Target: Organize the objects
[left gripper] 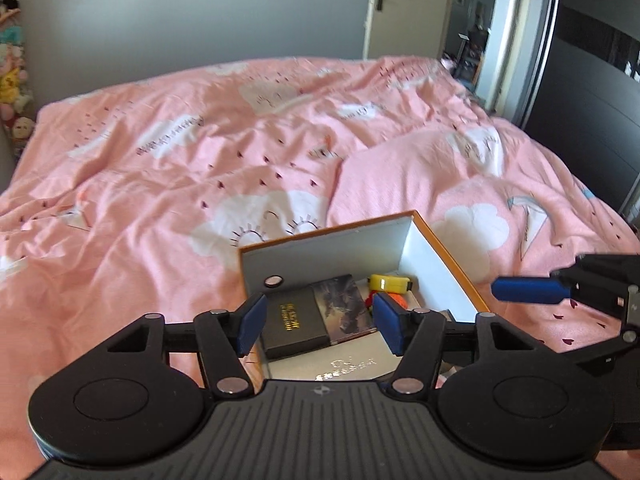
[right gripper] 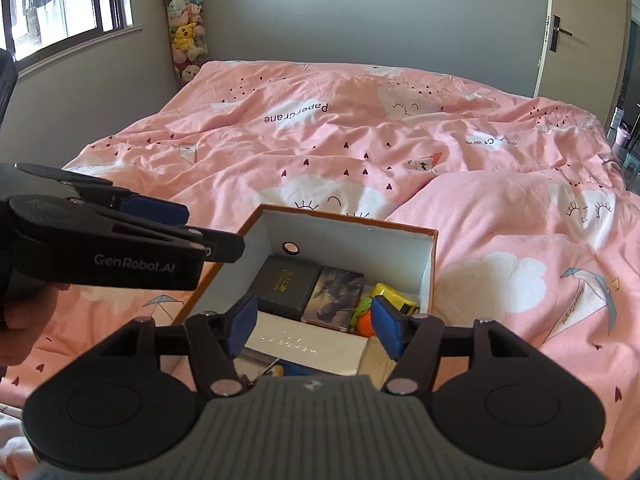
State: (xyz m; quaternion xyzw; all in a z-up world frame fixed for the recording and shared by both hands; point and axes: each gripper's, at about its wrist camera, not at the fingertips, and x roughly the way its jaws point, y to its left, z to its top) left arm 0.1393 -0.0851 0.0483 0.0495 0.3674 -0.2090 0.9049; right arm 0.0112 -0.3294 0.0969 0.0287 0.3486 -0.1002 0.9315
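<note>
An open orange-edged cardboard box (left gripper: 440, 264) (right gripper: 360, 240) with white inner walls sits on the pink bed. Inside lie a black box with gold lettering (left gripper: 294, 322) (right gripper: 286, 284), a picture card box (left gripper: 346, 304) (right gripper: 334, 296), a yellow toy (left gripper: 390, 283) (right gripper: 394, 296), an orange-green rope toy (right gripper: 362, 316) and a white box with silver print (left gripper: 352, 364) (right gripper: 304, 344). My left gripper (left gripper: 318, 322) is open and empty above the box's near left side. My right gripper (right gripper: 314, 326) is open and empty above the box's near edge. Each gripper shows in the other's view, the right (left gripper: 528, 289) and the left (right gripper: 160, 216).
The pink quilt (left gripper: 200, 140) (right gripper: 340, 140) covers the bed, with a raised pillow bulge (left gripper: 420, 176) (right gripper: 500, 208) behind the box to the right. A hanging tube of plush toys (right gripper: 186, 32) stands by the far wall. A door (left gripper: 400, 4) and dark wardrobe (left gripper: 592, 92) are at right.
</note>
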